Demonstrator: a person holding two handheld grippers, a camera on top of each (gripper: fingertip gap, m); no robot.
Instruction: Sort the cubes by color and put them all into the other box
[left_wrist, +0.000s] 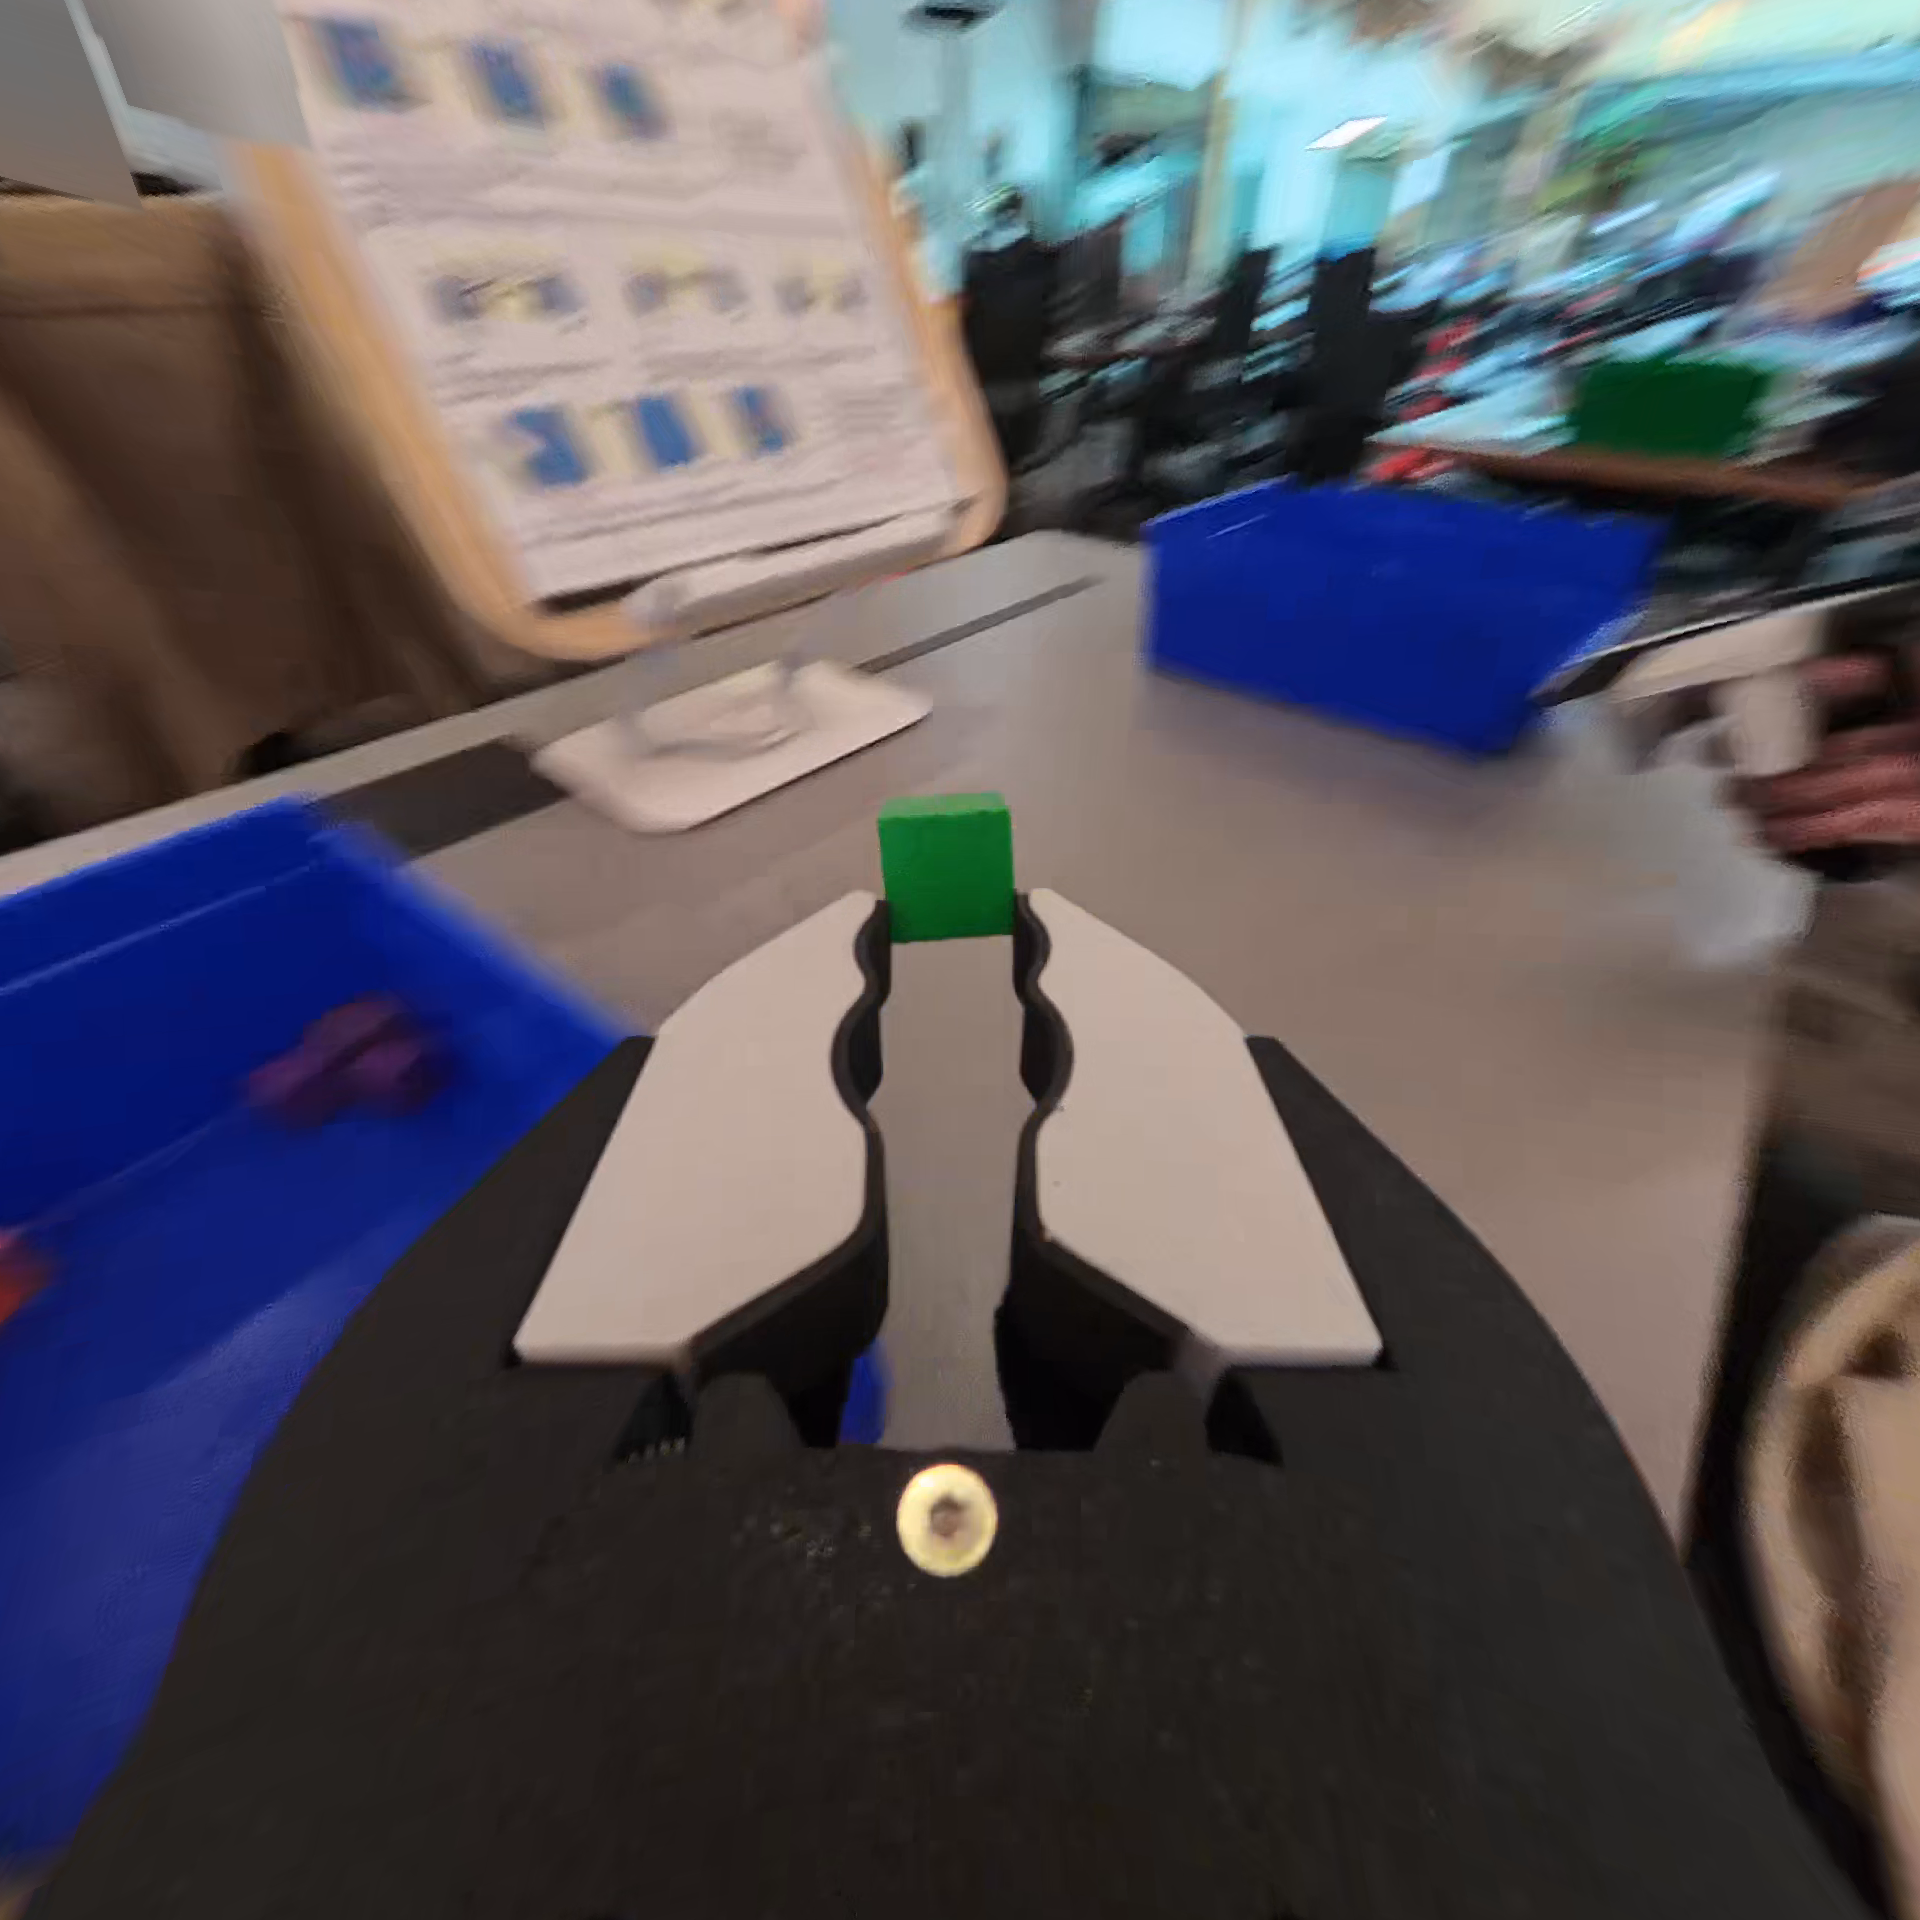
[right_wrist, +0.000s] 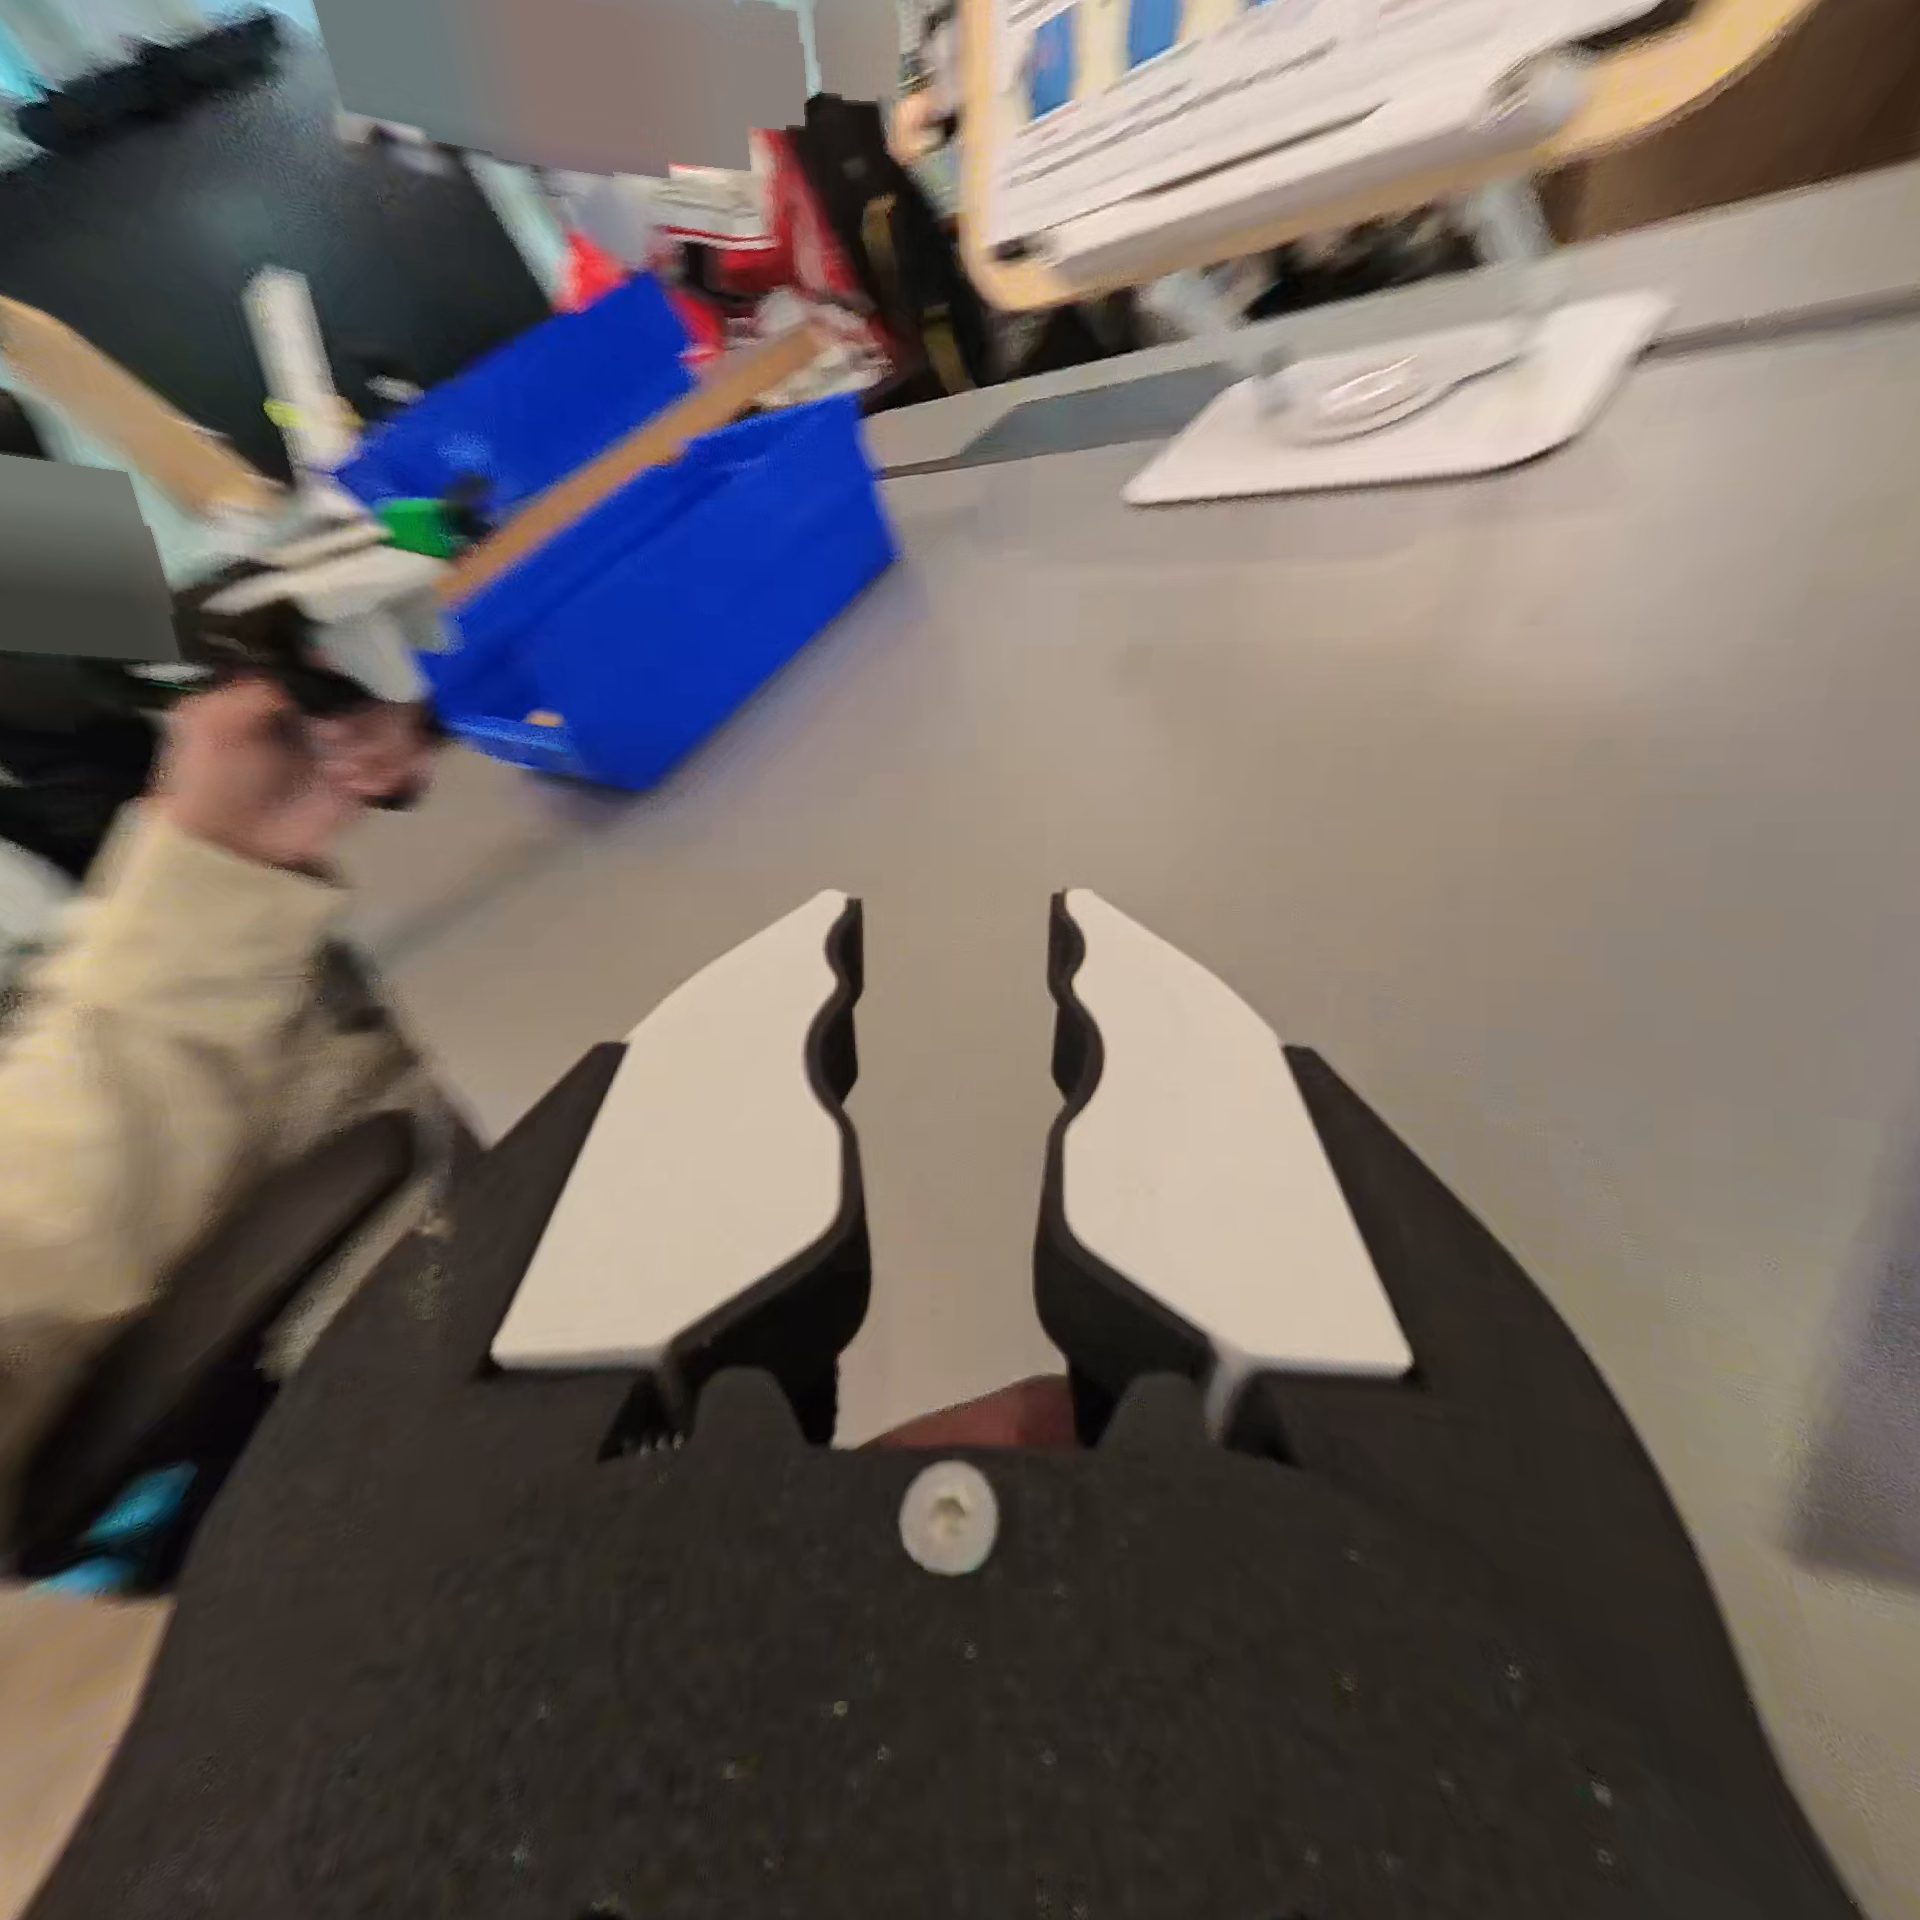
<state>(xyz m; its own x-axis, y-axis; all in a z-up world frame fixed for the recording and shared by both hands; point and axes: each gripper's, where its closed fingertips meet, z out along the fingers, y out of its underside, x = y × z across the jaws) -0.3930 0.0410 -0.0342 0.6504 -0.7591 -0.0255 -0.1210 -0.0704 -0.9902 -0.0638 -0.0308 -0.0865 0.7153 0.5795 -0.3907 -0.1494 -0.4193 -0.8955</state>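
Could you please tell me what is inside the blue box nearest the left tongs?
Inside the near blue box, a blurred purple piece lies on the floor, with a red piece at the picture's edge. The left tongs, shut on a green cube, cover the box's near corner.

— Matt grey tabletop (right_wrist: 1351, 790), smooth. Glossy blue plastic box (left_wrist: 187, 1195), another beyond (left_wrist: 1351, 613).
— Painted-looking green cube (left_wrist: 945, 868), matt. Grainy black plastic on left gripper (left_wrist: 948, 914) and right gripper (right_wrist: 956, 914); smooth pale jaws; shiny metal screw (left_wrist: 947, 1520).
— Soft cream cloth sleeve (right_wrist: 135, 1039).
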